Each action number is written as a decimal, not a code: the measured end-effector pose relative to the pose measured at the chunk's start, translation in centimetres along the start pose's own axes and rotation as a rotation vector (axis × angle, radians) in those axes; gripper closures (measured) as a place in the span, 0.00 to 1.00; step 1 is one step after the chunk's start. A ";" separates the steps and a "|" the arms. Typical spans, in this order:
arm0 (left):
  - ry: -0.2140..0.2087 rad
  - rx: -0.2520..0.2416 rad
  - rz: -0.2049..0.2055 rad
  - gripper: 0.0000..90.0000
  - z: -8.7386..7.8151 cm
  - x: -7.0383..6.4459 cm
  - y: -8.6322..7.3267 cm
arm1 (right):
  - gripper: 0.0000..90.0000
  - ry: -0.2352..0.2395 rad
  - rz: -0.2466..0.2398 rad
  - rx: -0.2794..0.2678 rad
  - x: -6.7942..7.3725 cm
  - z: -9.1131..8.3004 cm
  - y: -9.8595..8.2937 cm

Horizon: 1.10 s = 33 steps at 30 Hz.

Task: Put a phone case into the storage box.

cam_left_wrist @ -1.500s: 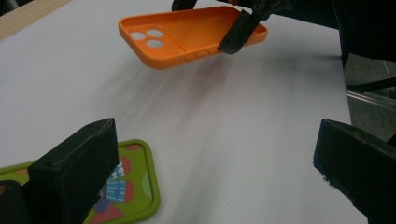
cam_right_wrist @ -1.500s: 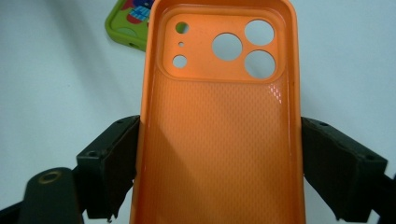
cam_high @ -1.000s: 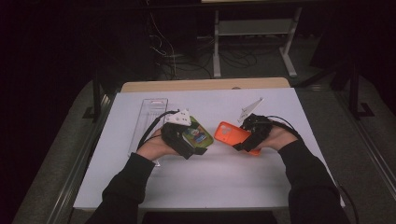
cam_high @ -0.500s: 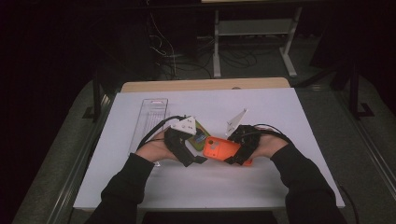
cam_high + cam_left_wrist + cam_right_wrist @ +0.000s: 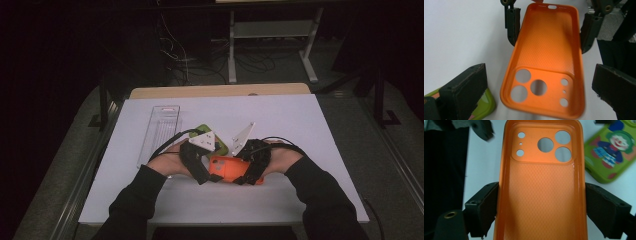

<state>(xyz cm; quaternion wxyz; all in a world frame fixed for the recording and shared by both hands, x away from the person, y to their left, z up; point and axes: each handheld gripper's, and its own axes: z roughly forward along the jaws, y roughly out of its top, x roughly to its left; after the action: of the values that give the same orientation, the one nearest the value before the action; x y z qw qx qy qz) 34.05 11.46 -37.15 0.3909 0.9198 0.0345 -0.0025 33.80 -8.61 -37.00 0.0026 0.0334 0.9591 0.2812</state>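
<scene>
1. The right tool (image 5: 541, 202) is clamped on the orange soft-plastic phone case with round camera holes (image 5: 541, 182) — its two black jaws press the case's long sides from either flank, in the half away from the camera cut-outs.
2. In the right gripper view the case lies hollow side toward the camera, its dimpled inner surface showing, the camera holes at the far end.
3. The left tool (image 5: 539, 82) stands wide open: in the left gripper view its jaws sit to either side of the case's camera end, and both are clear of the rim, with white table (image 5: 461, 32) showing in the gap on the left.
4. In the same view the right tool's jaws show farther off, gripping the sides of the case near its other end.
5. From the high view the orange case (image 5: 227, 169) sits between the two hands near the front middle of the white table (image 5: 320, 130); whether it rests on the surface or is held just above it I cannot tell.
6. A green phone case printed with a clown figure (image 5: 610, 150) lies on the table just beside the orange one — near the left tool (image 5: 196, 161).
7. A clear plastic oblong tray (image 5: 159, 131) lies farther back to the left, apart from both tools.
</scene>
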 end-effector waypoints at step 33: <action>-0.072 0.118 0.051 0.15 1.9 -0.6 -0.3 | 0.17 0.013 -0.043 -0.013 0.6 -0.1 0.7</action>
<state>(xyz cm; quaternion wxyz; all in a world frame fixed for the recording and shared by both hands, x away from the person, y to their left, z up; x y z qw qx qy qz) 33.51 10.26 -38.63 0.3368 0.9412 -0.0033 -0.0276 33.26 -8.01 -36.54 0.0029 0.0108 0.9577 0.2876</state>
